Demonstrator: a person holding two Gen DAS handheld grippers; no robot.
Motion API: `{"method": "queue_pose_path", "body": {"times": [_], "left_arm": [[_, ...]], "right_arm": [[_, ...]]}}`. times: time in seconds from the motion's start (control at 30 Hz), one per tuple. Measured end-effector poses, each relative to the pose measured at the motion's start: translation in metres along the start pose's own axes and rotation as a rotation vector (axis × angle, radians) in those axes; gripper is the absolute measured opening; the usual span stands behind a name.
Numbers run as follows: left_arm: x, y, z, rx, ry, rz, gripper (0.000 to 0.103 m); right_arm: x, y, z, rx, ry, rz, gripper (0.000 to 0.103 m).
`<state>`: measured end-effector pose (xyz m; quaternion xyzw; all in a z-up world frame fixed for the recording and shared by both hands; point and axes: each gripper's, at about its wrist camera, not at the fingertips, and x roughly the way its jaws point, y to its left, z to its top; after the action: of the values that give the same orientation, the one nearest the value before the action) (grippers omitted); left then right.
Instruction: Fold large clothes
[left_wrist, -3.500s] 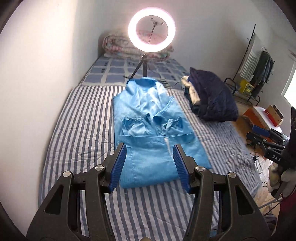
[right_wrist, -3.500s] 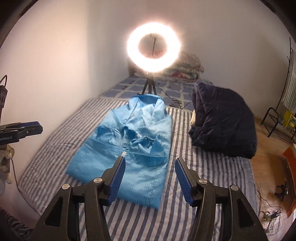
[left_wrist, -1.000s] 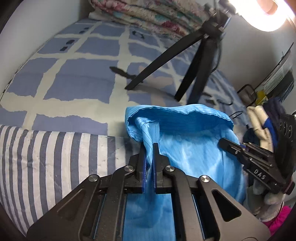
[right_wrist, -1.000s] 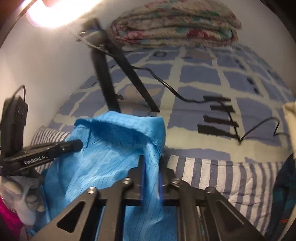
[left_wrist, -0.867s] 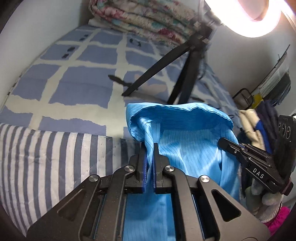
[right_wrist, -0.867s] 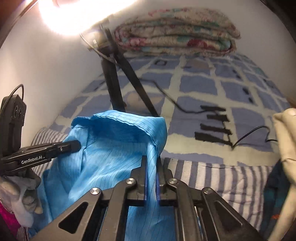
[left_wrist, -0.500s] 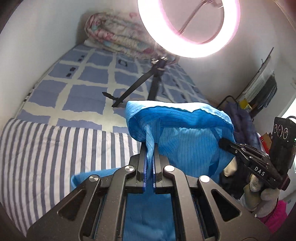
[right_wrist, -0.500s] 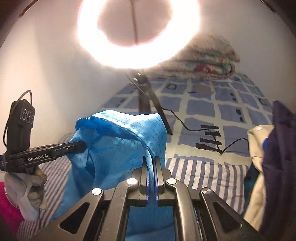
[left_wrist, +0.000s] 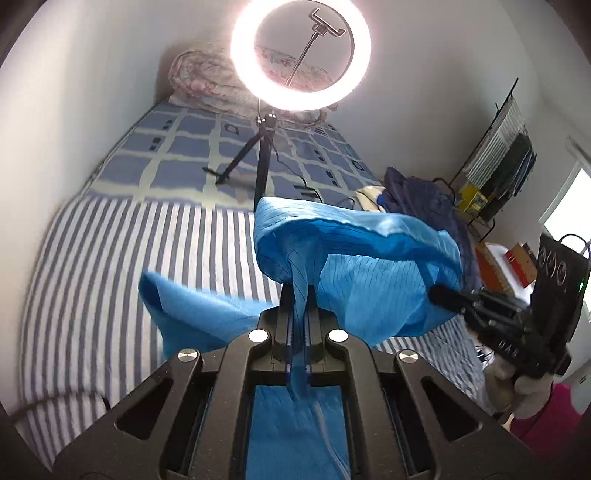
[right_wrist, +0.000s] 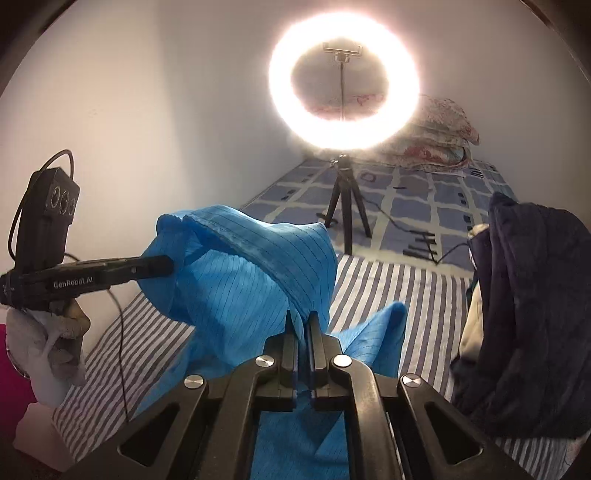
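A large light-blue pinstriped garment (left_wrist: 373, 266) (right_wrist: 236, 280) hangs lifted above the striped bed, its collar edge stretched between both grippers. My left gripper (left_wrist: 298, 295) is shut on one collar corner, the cloth pinched between its jaws. My right gripper (right_wrist: 303, 321) is shut on the other corner. In the left wrist view the right gripper (left_wrist: 443, 297) shows at the right, gripping the cloth. In the right wrist view the left gripper (right_wrist: 162, 264) shows at the left. The garment's lower part (left_wrist: 192, 314) trails down onto the bed.
A lit ring light (left_wrist: 300, 55) on a black tripod (left_wrist: 262, 162) stands on the bed ahead. A dark navy jacket pile (right_wrist: 532, 302) lies on the right side of the striped bedding (left_wrist: 92, 266). Folded quilts (right_wrist: 436, 144) sit against the far wall. A clothes rack (left_wrist: 502, 147) stands at the right.
Both grippers, shut on the collar, have risen and pulled back from the tripod, lifting the garment's top off the bed. The ring light has come fully into view.
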<state>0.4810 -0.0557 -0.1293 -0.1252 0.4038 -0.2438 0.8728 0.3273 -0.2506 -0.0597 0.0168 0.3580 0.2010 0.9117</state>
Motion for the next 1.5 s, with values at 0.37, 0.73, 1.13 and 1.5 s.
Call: {"method": "queue_pose_path", "body": {"times": [0.37,0.73,1.13,1.5], "left_arm": [[-0.022,0.005,-0.125,-0.098,0.056,0.010,0.001],[-0.047,0.013,-0.195,-0.035,0.154,-0.001,0.023],[-0.096,0.059,-0.189,-0.221,0.076,-0.068,0.050],[-0.022,0.126,-0.155,-0.541,0.071,-0.064,0.052]], "right_arm": [[-0.026,0.046,-0.122,0.010,0.075,0.010,0.001],[-0.036,0.057,-0.185,0.004,0.157,0.029,0.008],[-0.100,0.006,-0.195,0.185,0.084,0.133,0.060],[-0.020,-0.051,-0.167,0.501,0.118,0.196,0.061]]}}
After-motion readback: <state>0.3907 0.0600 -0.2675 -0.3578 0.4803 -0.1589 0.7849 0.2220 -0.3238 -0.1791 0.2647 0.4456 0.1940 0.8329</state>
